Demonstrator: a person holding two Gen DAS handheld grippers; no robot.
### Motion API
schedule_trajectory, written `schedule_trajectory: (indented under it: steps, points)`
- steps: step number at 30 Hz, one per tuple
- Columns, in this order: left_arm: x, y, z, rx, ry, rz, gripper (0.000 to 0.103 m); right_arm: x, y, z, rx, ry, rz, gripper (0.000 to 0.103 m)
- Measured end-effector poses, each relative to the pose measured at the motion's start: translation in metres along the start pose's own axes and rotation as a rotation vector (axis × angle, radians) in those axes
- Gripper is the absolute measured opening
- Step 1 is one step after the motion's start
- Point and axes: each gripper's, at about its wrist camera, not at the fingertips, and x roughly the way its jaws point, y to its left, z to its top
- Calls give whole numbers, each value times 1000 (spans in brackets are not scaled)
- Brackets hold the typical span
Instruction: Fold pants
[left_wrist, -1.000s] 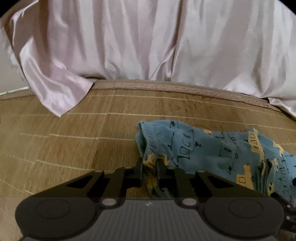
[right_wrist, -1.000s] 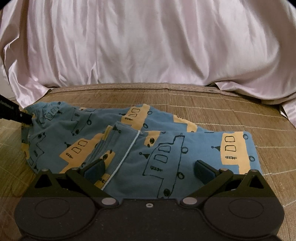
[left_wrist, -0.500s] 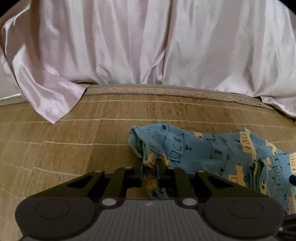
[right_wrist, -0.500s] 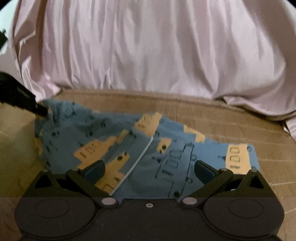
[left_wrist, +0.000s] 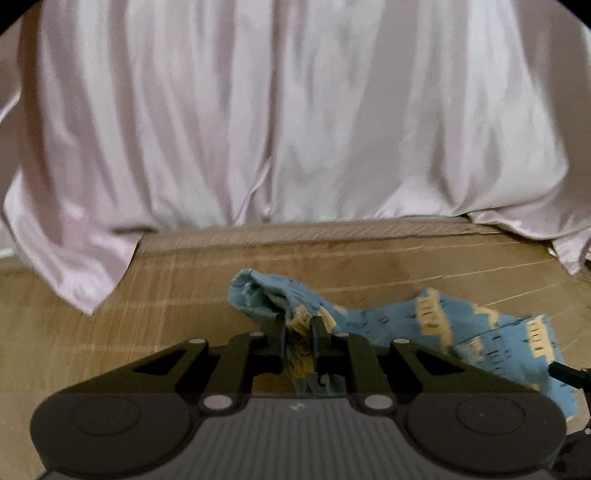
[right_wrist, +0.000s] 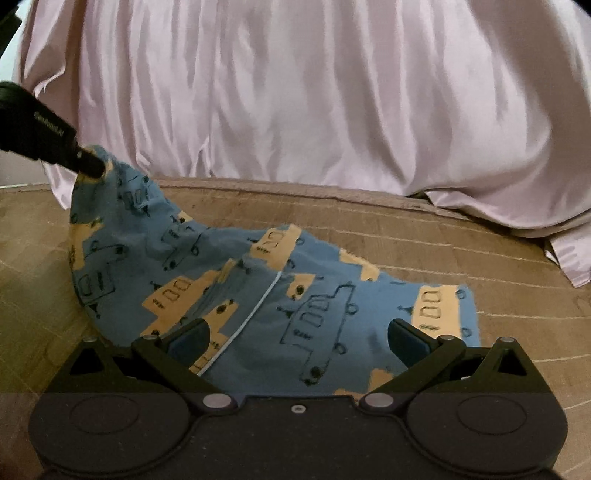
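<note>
Blue pants (right_wrist: 258, 295) printed with yellow vehicles lie on a woven bamboo mat (right_wrist: 480, 266), one corner lifted, pinched in the left gripper (left_wrist: 298, 332). Right gripper (right_wrist: 299, 338) hangs spread above them. Pale pink satin sheet (left_wrist: 295, 110) drapes behind.

Pants (right_wrist: 258, 295) lie on mat (right_wrist: 480, 258), in front of hanging sheet (right_wrist: 295, 92). Sheet hangs behind mat, its corners drooping onto mat at far left and far right. Left claw (left_wrist: 298, 336) at pants' left end, cloth pinched between fingers, that end up off mat. Right claw (right_wrist: 297, 338) over pants' near edge, fingers wide apart, cloth between them.
</note>
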Motion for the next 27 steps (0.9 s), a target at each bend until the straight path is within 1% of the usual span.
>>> schedule_trajectory:
  steps: [3,7,9,10,12,15,16,17,21,23,27]
  points:
    - [-12,-20,15,51,-18,-32,14,-10,-15,6,-10,17,17,102]
    - [-23,-54,28,147,-30,-81,14,-26,-39,8,-106,21,-24,102]
    - [-28,-74,32,206,-40,-103,14,-35,-54,7,-108,10,-53,102]
    - [-29,-83,33,227,-42,-113,14,-39,-63,6,-91,3,-72,102]
    - [-31,-102,34,270,-43,-144,14,-41,-81,2,-15,-5,-107,102]
    - [-31,-133,33,345,-46,-191,14,-39,-105,2,138,15,-136,102]
    - [-29,-143,30,369,-43,-213,14,-39,-110,4,160,15,-142,102]
    - [-26,-151,28,387,-37,-231,14,-39,-115,5,165,6,-153,102]
    - [-14,-191,13,469,-7,-289,14,-39,-135,7,143,-28,-256,102]
    - [-10,-210,2,508,5,-314,14,-39,-154,4,180,-33,-266,102]
    - [8,-242,-19,566,35,-364,14,-46,-193,-1,345,-63,-242,102]
